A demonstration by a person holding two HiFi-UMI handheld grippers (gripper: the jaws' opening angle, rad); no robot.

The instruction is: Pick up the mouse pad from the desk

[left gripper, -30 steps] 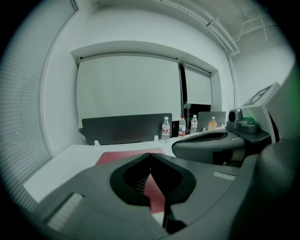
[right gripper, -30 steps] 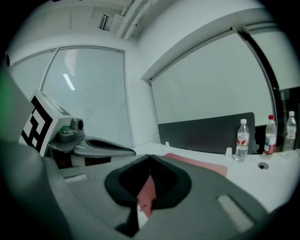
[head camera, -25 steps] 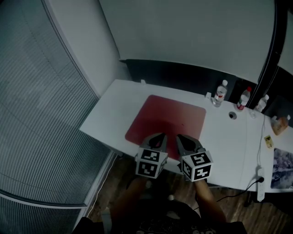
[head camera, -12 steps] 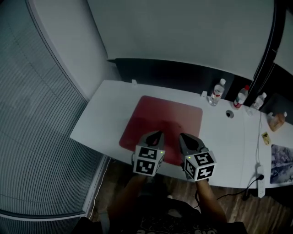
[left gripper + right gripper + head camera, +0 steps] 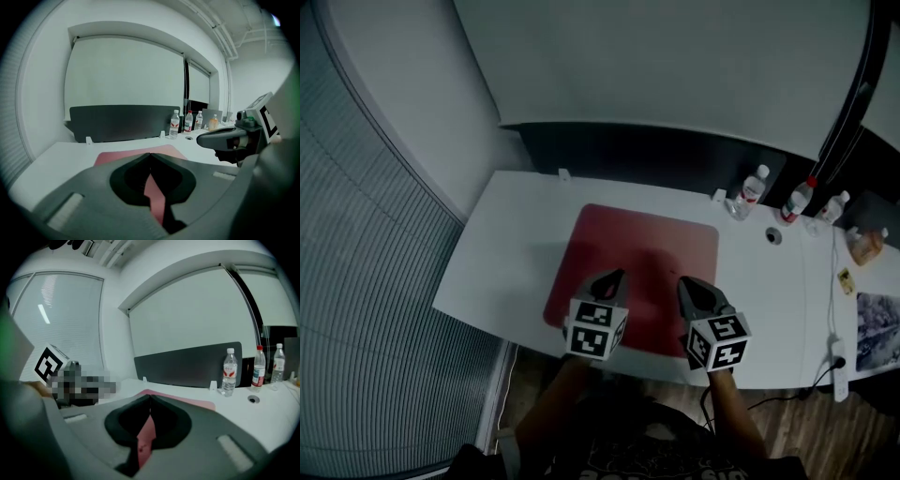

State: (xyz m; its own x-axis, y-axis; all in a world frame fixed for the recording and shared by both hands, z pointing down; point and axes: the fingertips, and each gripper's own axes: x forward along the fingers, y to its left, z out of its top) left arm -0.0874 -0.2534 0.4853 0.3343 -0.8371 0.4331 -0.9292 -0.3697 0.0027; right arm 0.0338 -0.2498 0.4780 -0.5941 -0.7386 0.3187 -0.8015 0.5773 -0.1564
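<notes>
**Two hand-held grippers poised over a desk pad.** A red mouse pad (image 5: 642, 258) lies flat on a white desk (image 5: 511, 258), directly in front of the person. Its far edge faces a dark partition panel (image 5: 628, 150) that runs along the back of the desk.

The left gripper (image 5: 615, 276) and the right gripper (image 5: 685, 281) are held side by side above the pad's near edge. Both point away from the person and slant downward, the left over the pad's near left part and the right over its near right part. Each gripper's own view shows its jaws pressed together at the tips with nothing caught between them. The red of the pad shows through the hollow behind the tips. Whether either tip touches the pad cannot be told.

A black-and-white marker cube (image 5: 592, 329) sits at the back of each gripper. The person's forearms (image 5: 551, 412) reach in from the bottom of the head view.

Three water bottles (image 5: 753, 187) with red labels stand in a row at the desk's far right, near the panel and well apart from the pad. A round cable port (image 5: 774, 236) is set in the desktop just in front of them. A white power strip (image 5: 839, 359) rests at the desk's near right edge, with a dark cord leading from it. Ribbed window blinds (image 5: 366, 281) fill the left side, and wood floor (image 5: 806, 427) shows below the desk.
</notes>
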